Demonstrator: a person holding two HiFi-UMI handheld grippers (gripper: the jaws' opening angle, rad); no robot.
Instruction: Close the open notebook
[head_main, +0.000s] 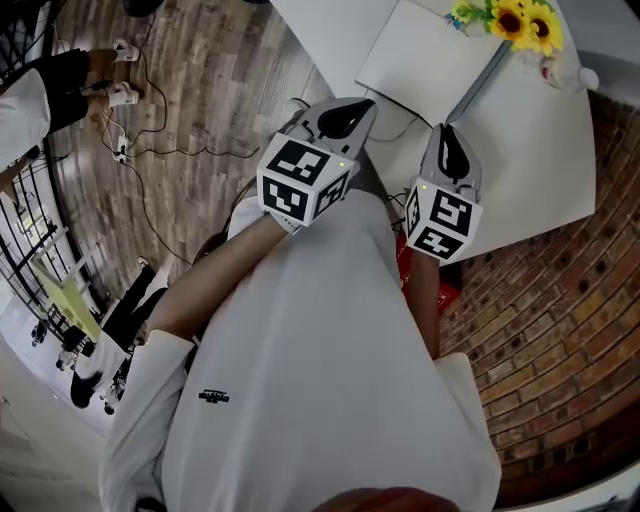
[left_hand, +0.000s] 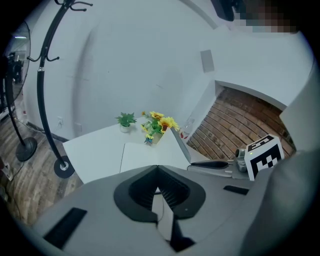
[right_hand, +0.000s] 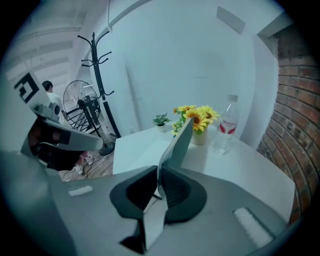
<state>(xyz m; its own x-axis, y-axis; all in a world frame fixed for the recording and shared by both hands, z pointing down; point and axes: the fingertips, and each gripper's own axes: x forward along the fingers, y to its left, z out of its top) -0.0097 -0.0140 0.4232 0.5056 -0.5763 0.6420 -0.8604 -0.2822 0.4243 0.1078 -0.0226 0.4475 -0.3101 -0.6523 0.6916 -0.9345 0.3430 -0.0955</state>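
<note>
The notebook lies open on the white table. Its left page is flat, and its grey right cover stands tilted up on edge. In the right gripper view the cover rises straight out from between the jaws, and my right gripper is shut on its near edge. From the head view the right gripper sits at the cover's near corner. My left gripper hovers at the table's near edge, left of the notebook. Its jaws meet at the tips with nothing between them.
A pot of sunflowers and a water bottle stand behind the notebook, with a small green plant at the far edge. A coat rack and a fan stand on the wooden floor. A brick wall runs on the right.
</note>
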